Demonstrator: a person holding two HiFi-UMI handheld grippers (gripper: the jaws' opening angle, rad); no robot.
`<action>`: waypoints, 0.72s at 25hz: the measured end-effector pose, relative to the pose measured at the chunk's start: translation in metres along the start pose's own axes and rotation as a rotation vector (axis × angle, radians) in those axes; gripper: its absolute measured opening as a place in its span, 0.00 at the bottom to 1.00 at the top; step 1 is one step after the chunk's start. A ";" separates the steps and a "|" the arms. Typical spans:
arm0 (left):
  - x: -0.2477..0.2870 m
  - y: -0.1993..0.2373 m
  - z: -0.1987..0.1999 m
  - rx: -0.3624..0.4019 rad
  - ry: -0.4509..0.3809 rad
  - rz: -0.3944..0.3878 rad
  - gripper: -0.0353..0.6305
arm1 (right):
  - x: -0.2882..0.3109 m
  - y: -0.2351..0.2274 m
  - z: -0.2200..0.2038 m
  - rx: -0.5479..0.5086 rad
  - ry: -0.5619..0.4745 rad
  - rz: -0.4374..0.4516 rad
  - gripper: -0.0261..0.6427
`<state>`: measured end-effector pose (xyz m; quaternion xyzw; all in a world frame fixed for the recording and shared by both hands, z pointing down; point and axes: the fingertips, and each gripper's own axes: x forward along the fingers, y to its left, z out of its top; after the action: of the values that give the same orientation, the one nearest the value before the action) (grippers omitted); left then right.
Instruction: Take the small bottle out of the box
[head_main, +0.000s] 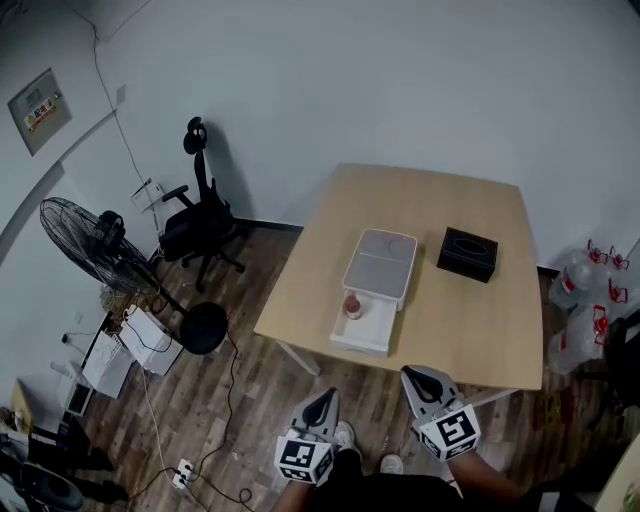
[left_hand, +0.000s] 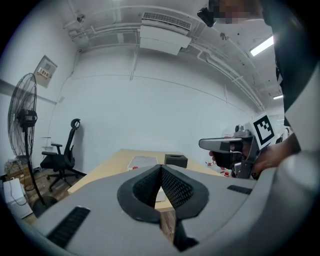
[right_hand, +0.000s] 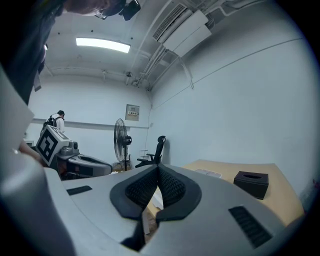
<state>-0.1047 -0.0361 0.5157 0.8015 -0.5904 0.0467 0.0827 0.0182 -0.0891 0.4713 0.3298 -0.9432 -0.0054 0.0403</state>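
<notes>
Closest in, the left gripper (head_main: 322, 398) and the right gripper (head_main: 413, 376) hung side by side over the wooden floor (head_main: 250, 400), just short of the surface's near edge. Both pointed toward the box and touched nothing on it. Each gripper's own view showed its black ribbed pads pressed together with nothing between them, so both were closed and empty.

Ahead of them the small bottle (head_main: 352, 305), reddish in colour, stood upright inside the white box (head_main: 380, 262). It was in the open part that stuck out toward the person from under the pale grey top, at that part's left side and close against the covered part. Whether it touched the wall I could not tell.

The box lay near the middle of the light wooden surface (head_main: 470, 330). A black tissue box (head_main: 467, 253) sat just to its right, apart from it.

Off the surface to the left, a black office chair (head_main: 195, 225) stood by the wall. A large standing fan (head_main: 85, 245) was farther left, with white boxes (head_main: 140, 345) and trailing cables on the floor beside it. To the right of the surface were several big clear water bottles with red handles (head_main: 585, 290).
</notes>
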 end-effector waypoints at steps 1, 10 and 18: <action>0.006 0.005 0.002 0.010 0.003 -0.011 0.07 | 0.007 -0.003 0.002 -0.001 0.000 -0.011 0.06; 0.061 0.057 0.024 0.063 -0.008 -0.117 0.09 | 0.069 -0.032 0.007 0.006 0.002 -0.108 0.06; 0.095 0.091 0.026 0.043 -0.020 -0.193 0.52 | 0.107 -0.034 0.007 -0.005 0.019 -0.167 0.06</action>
<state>-0.1633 -0.1569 0.5132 0.8567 -0.5099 0.0431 0.0640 -0.0441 -0.1826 0.4708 0.4073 -0.9119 -0.0081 0.0496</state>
